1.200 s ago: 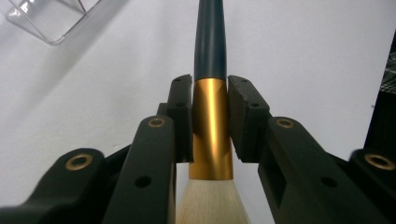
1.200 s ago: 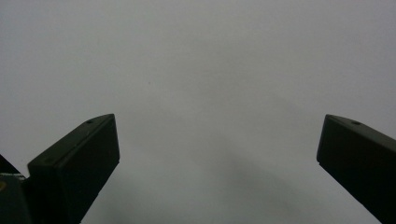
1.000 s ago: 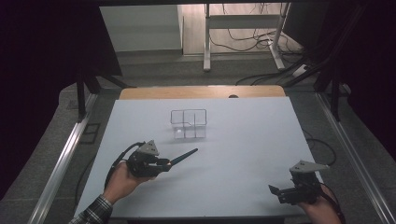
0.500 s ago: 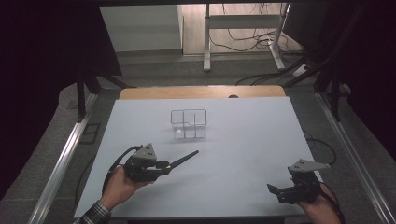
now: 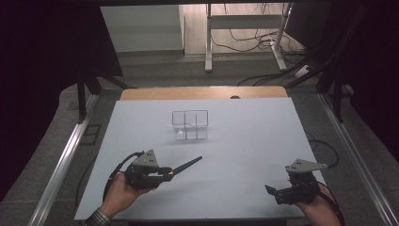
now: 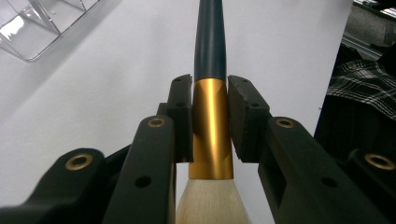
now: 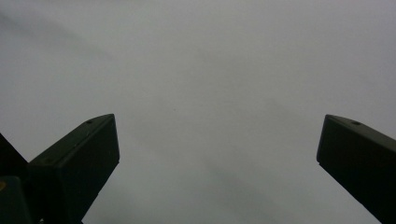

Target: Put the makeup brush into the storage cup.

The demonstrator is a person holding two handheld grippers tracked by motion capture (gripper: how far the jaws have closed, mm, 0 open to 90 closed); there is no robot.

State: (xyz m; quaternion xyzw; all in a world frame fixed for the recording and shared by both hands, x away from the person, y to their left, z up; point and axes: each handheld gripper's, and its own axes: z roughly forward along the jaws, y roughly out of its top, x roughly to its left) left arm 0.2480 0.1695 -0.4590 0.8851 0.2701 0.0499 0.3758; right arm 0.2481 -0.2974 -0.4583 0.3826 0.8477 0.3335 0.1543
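A brush with a dark blue handle (image 5: 188,165), a gold ferrule and pale bristles lies level above the white table. My left gripper (image 5: 165,173) is shut on it at the front left. In the left gripper view both pads clamp the gold ferrule (image 6: 209,135), the handle (image 6: 209,37) points away and the bristles come toward the camera. A clear divided box (image 5: 189,125) stands at the table's middle, beyond the handle's tip, with its corner (image 6: 32,23) at the upper left. My right gripper (image 5: 272,190) is at the front right, open, with nothing but bare table between its jaws (image 7: 217,154).
The white table (image 5: 254,141) has a wooden strip along its far edge (image 5: 202,92). Metal rails run down both sides. Cables and a stand's legs lie on the floor behind. A plaid sleeve (image 6: 364,84) is at the right edge of the left gripper view.
My left gripper with the brush has drifted slightly toward the near edge of the table, and the brush's tip has come down a little. The right gripper has kept still.
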